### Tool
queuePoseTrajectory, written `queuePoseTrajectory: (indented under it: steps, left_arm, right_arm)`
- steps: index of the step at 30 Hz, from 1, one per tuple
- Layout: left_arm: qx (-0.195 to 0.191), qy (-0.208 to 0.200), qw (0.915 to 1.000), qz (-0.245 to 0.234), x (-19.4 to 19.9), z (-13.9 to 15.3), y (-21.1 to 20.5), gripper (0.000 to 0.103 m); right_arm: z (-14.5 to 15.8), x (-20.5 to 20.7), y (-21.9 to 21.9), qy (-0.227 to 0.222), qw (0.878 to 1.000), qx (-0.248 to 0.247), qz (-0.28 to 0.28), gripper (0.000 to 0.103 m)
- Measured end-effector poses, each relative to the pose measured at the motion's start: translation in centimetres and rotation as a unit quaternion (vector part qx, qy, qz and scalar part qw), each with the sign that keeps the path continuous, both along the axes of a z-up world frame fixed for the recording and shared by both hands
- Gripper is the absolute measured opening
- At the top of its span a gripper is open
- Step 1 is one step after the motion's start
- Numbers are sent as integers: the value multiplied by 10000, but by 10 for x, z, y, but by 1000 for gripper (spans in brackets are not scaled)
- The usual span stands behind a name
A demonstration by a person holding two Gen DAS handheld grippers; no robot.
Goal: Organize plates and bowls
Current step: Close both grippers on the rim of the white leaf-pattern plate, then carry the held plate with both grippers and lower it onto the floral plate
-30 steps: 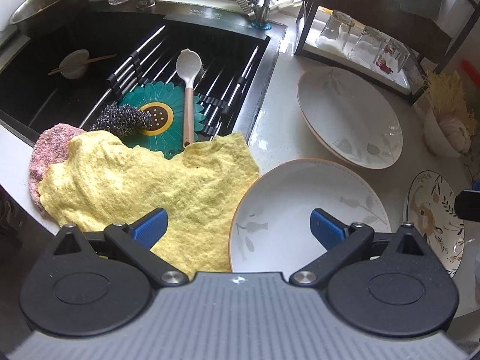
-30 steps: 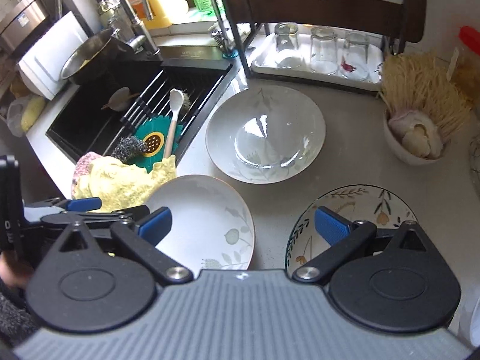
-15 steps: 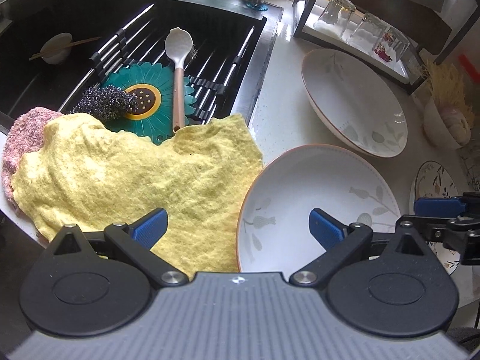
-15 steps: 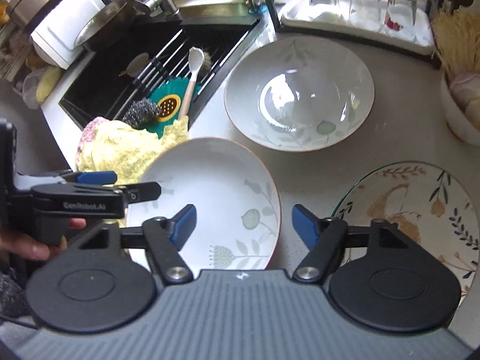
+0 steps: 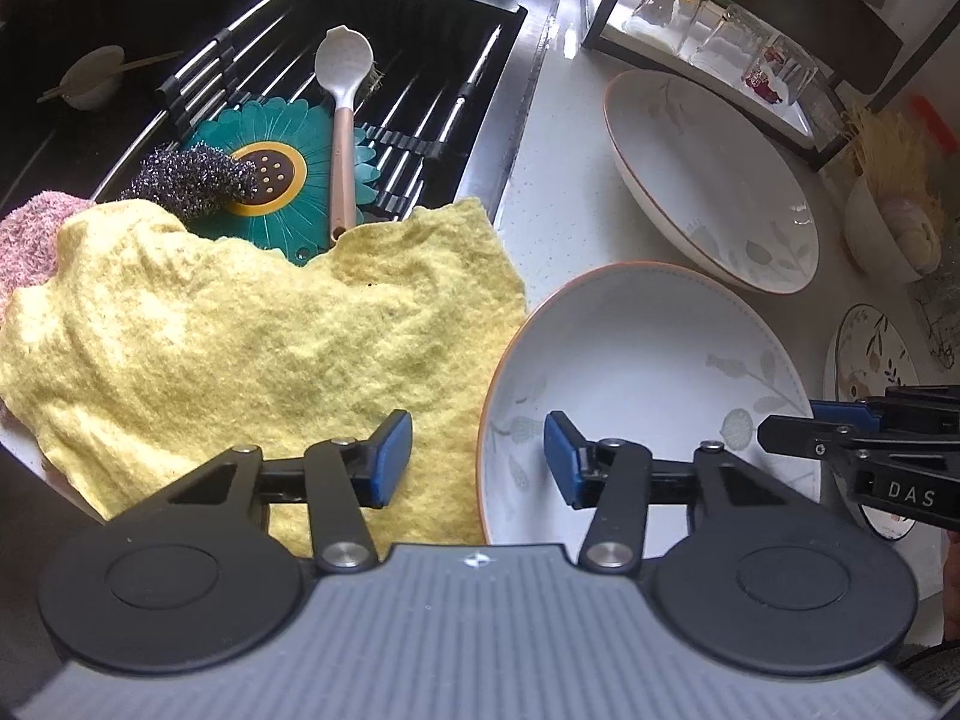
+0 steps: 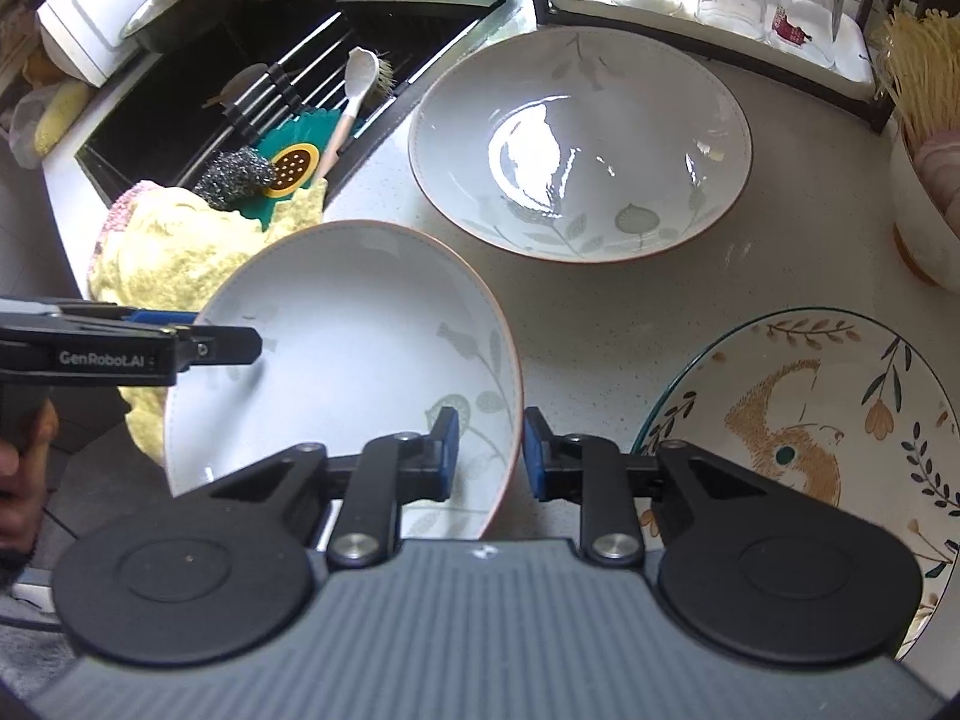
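Near plate: a white plate [image 6: 336,348] with a faint leaf print and a thin orange rim is sitting on the counter [image 6: 576,312], its left edge lying against a yellow cloth [image 5: 240,330].
Left claw: the left claw [image 5: 478,459] is closing with the plate's left rim between its blue pads, not yet pressing.
Right claw: the right claw [image 6: 491,453] is closing, nearly pressed together, with the plate's right rim in the narrow gap; no clear pinch is showing.
Other dishes: a larger white bowl [image 6: 579,144] is sitting behind, and a bird-patterned plate [image 6: 840,420] is sitting to the right.
Risk, slipping: glazed rims are likely slick, so an uneven lift could be tipping the plate.
Risk, snagging: the cloth may be getting caught under the left pad.
Risk, knocking: the patterned plate is lying just beside the right claw.
Writing: "GenRobot.AI" on the left claw; "DAS" on the right claw.
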State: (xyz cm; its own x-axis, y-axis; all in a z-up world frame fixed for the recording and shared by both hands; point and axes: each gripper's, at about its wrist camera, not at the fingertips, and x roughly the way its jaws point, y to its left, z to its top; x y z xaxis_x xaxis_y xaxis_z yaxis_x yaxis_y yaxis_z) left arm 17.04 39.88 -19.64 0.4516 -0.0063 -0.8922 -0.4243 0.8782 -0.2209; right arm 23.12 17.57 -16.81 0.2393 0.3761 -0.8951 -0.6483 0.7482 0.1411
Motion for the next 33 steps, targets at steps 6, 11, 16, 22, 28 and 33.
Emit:
queuePoseTrajectory:
  steps: [6, 11, 16, 22, 28, 33]
  left_arm:
    - [-211, -109, 9997, -13, 0, 0, -1, 23]
    - [-229, -91, 9997, -13, 1, 0, 1, 23]
    - [-515, -189, 9985, 6, 5, 6, 8, 23]
    - [-528, -376, 9978, -149, 16, 31, 4, 23]
    - [-543, -534, 9960, -456, 37, 60, -8, 23]
    - [-594, -677, 9936, -683, 60, 80, -29, 23]
  right_arm:
    - [-2, 0, -1, 21, 9999, 86, -148, 18]
    - [-1, 2, -3, 164, 9992, 172, -316, 18]
    - [9, 1, -7, 186, 9988, 142, -436, 18]
    - [29, 3, -20, 240, 9966, 304, -730, 18]
    - [56, 5, -46, 137, 9931, 553, -1024, 18]
    - [74, 10, -74, -36, 9888, 786, -1268, 18]
